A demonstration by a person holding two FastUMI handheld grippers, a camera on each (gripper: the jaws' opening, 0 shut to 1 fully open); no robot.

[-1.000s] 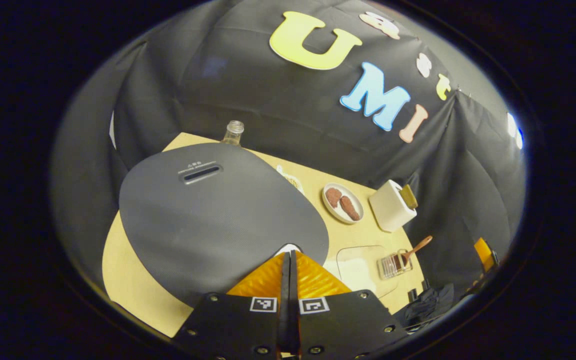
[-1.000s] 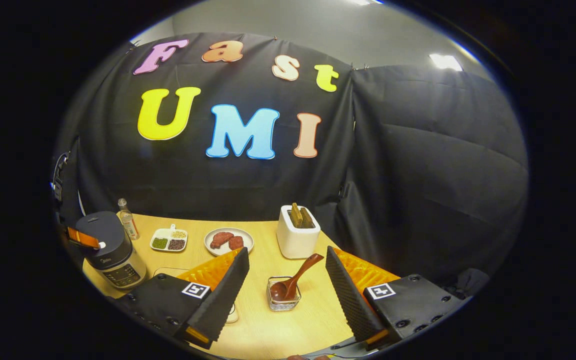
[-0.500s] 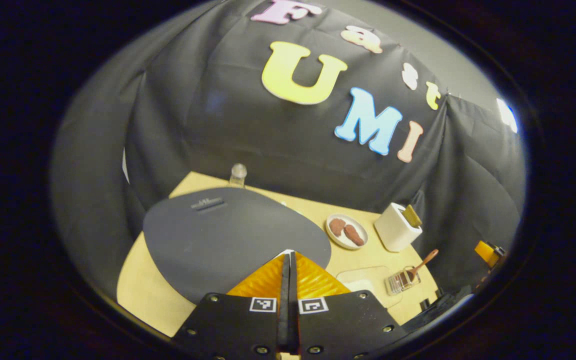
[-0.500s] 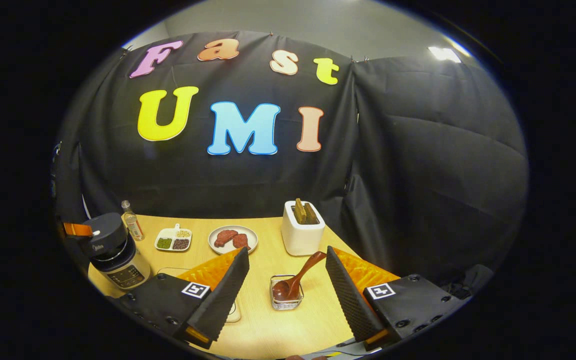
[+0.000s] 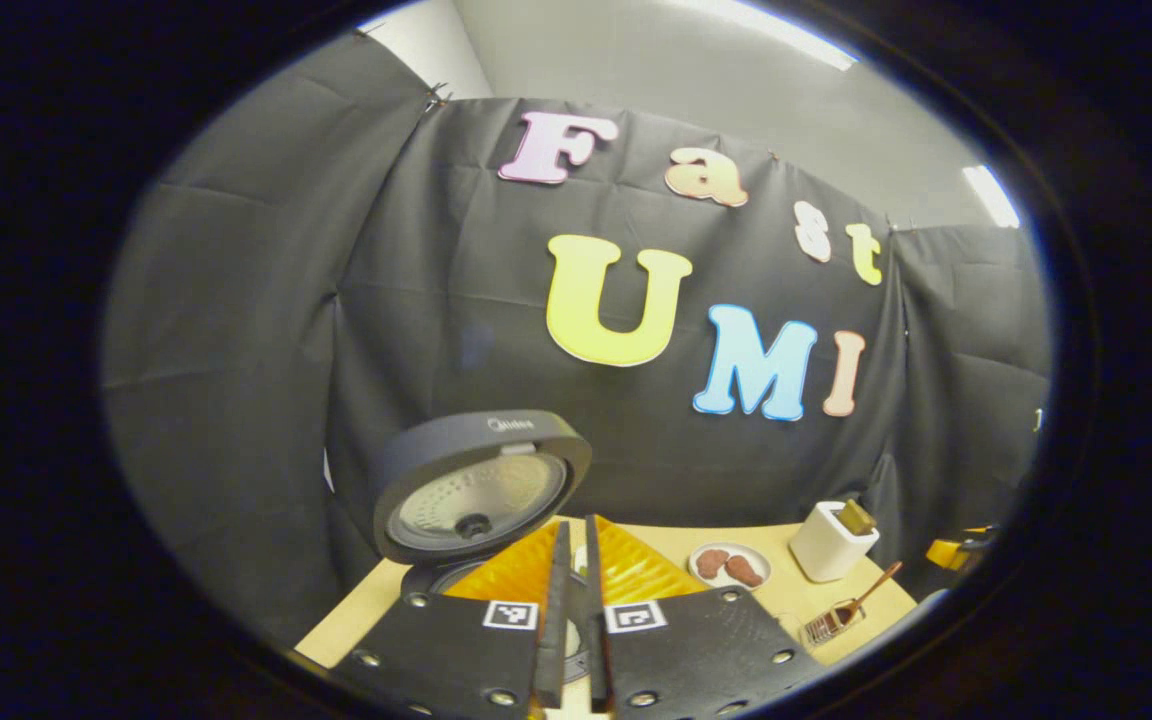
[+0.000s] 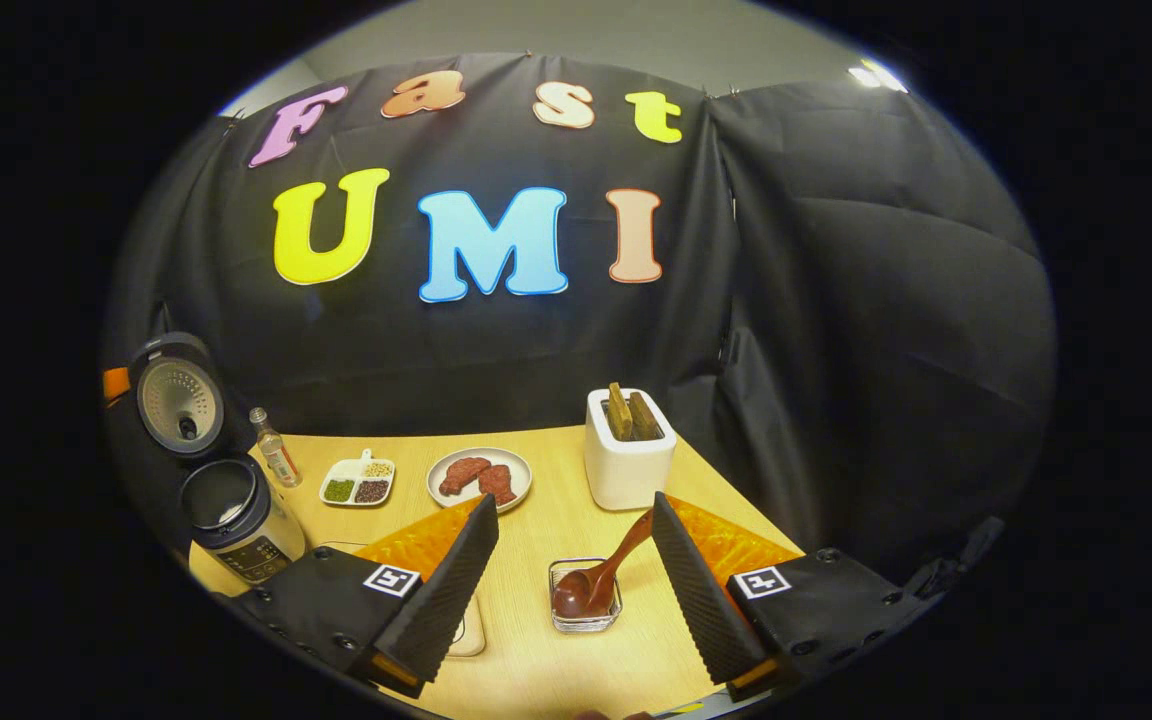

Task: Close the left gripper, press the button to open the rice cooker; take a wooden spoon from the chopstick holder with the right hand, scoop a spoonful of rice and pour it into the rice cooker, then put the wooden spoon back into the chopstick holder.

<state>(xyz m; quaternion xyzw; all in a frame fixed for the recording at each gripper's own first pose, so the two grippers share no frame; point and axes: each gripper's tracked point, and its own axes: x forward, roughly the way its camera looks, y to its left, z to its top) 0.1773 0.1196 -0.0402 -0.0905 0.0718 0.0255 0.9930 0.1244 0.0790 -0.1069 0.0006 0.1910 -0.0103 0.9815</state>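
Right gripper view shows your right gripper (image 6: pixel 576 560) spread wide around the brown wooden spoon (image 6: pixel 598 575); closing off-centre could tip its small clear holder (image 6: pixel 586 612), while your left gripper (image 5: pixel 573 600) is pinched nearly together.

Right tongs (image 6: pixel 576 530) spread wide, nothing between fingers but air, low over desk (image 6: pixel 546 520). Wooden spoon (image 6: pixel 601 575) leans in chopstick holder (image 6: pixel 586 600) just ahead, between fingers, untouched. Rice cooker (image 6: pixel 236 510) far left, lid (image 6: pixel 179 395) up. Small bottle (image 6: pixel 276 460) beside it, then divided dish (image 6: pixel 358 482), plate with meat (image 6: pixel 479 478), white toaster (image 6: pixel 628 450) with bread.
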